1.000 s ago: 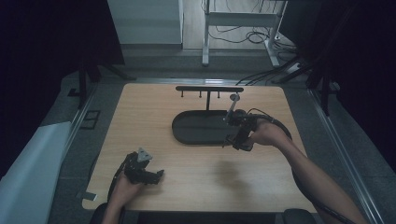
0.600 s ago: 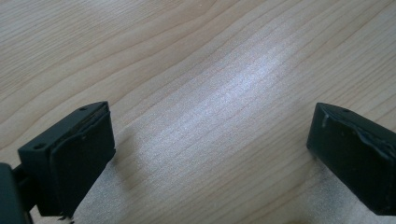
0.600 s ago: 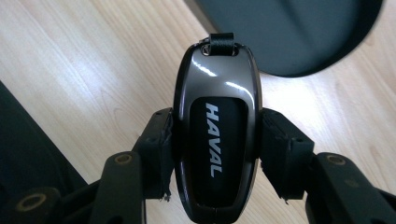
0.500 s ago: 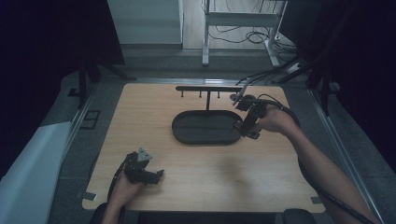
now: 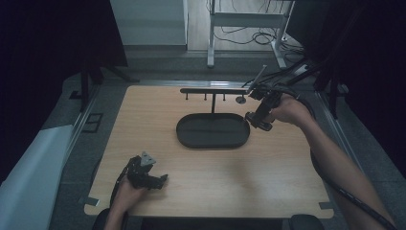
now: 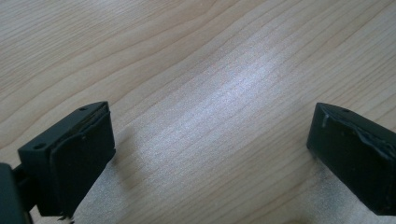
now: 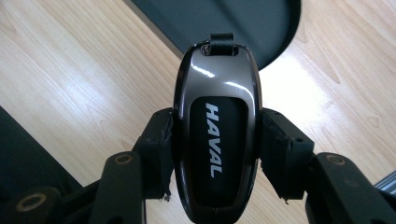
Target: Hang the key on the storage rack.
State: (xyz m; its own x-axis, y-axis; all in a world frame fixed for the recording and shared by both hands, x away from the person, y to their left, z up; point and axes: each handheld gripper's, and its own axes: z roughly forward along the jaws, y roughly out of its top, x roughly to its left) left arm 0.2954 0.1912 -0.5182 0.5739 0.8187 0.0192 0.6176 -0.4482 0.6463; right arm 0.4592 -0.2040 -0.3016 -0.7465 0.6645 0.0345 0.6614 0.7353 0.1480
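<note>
Jaws of the right claw [image 7: 217,154] pressed from both sides on a dark, glossy car key fob [image 7: 217,140] marked HAVAL, which stood lengthwise between them with its strap loop at the far end. Beyond that loop lay the rim of the black oval tray [image 7: 261,28], and light wood of the surface [image 7: 70,79] spread beneath the claw on both sides. From the high view, the right claw [image 5: 258,112] was held above the surface just off the tray's [image 5: 213,130] right end, near the right tip of the black hook rack [image 5: 213,90] standing behind the tray. Well apart, at the near left edge of the surface [image 5: 268,167], the left claw [image 5: 148,177] rested low, its jaws spread wide with nothing between them, bare wood under them.
</note>
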